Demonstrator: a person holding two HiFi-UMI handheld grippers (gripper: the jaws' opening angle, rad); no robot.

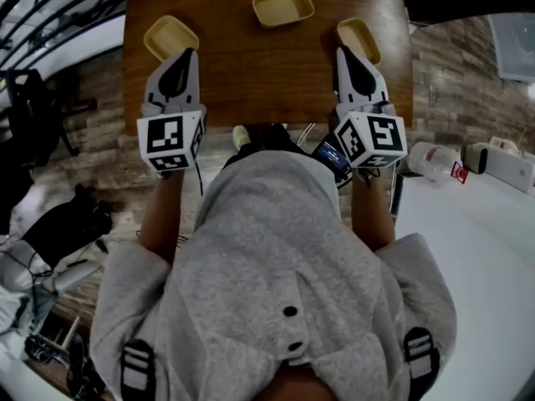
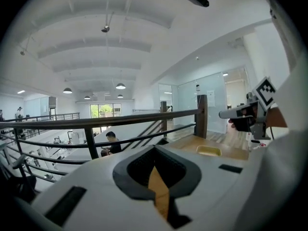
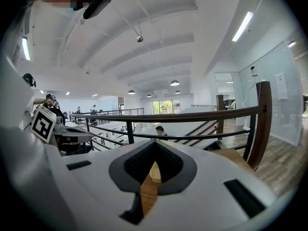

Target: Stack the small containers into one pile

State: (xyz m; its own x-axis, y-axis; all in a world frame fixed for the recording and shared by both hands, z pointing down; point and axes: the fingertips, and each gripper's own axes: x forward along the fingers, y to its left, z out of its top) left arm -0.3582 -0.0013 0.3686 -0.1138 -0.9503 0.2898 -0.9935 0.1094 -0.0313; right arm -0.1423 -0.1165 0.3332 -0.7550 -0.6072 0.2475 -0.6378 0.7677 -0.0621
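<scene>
Yellow small containers sit apart on the bench [image 1: 267,73]: the left container [image 1: 170,37] by the left edge, the far container [image 1: 283,7] at the far edge, the right container [image 1: 359,39] by the right edge. The left tool [image 1: 185,54] and right tool [image 1: 343,51] are both closed and empty, tips just beside the outer two. Open one tool first, grip a rim wall, lift clear, then nest squarely.

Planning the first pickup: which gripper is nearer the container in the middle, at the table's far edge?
Right. The right gripper is short of the middle container, to its right. The left gripper is farther off on its left, beside the left container.
</scene>
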